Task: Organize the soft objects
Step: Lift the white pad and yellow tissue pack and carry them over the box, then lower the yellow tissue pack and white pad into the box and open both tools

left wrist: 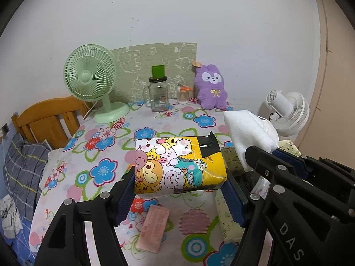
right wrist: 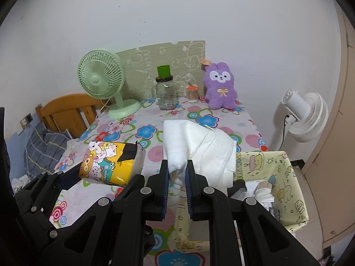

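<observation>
- Midway, by the look; left gripper clamps the tissue pack aloft
- right gripper pinches the white towel; yellow basket just right of it
- pink packet below left gripper, purple plush far ahead; unsorted

A table under a flowered cloth carries everything. A glass jar stands at its far edge. Left of the jar is a green fan; right of it a small pot, then a purple plush rabbit. Nearer than the jar lies a pink packet.
</observation>
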A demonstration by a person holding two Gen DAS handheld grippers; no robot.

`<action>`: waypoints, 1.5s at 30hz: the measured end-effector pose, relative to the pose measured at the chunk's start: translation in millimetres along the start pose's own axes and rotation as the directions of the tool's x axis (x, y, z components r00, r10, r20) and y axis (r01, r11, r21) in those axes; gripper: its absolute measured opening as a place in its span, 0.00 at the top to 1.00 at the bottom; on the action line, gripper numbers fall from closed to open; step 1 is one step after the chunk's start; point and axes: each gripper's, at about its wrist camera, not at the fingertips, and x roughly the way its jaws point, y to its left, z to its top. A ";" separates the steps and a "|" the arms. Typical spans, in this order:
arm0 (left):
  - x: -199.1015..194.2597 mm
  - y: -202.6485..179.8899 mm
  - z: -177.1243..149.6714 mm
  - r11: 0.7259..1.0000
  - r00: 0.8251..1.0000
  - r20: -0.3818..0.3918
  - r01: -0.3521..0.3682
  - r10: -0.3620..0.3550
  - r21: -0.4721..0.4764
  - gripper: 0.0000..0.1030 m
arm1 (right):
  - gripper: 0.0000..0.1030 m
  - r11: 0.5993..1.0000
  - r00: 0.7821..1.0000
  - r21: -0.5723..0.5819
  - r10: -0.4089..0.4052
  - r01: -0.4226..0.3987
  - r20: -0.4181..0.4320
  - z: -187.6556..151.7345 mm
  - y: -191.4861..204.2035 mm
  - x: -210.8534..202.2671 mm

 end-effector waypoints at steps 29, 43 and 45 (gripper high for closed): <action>25.1 -75.3 3.3 0.983 0.986 -0.034 0.168 -0.166 0.077 0.29 | 0.84 0.986 0.989 0.072 -0.148 0.149 -0.019 -9.0 -74.2 -6.4; 36.5 -103.7 2.7 0.965 0.971 -0.066 0.236 -0.230 0.116 0.29 | 0.84 0.974 0.980 0.110 -0.197 0.200 -0.039 -17.8 -103.2 -8.3; 39.3 -106.0 2.3 0.963 0.970 -0.073 0.241 -0.234 0.121 0.29 | 0.84 0.973 0.979 0.114 -0.199 0.203 -0.043 -18.6 -105.9 -7.6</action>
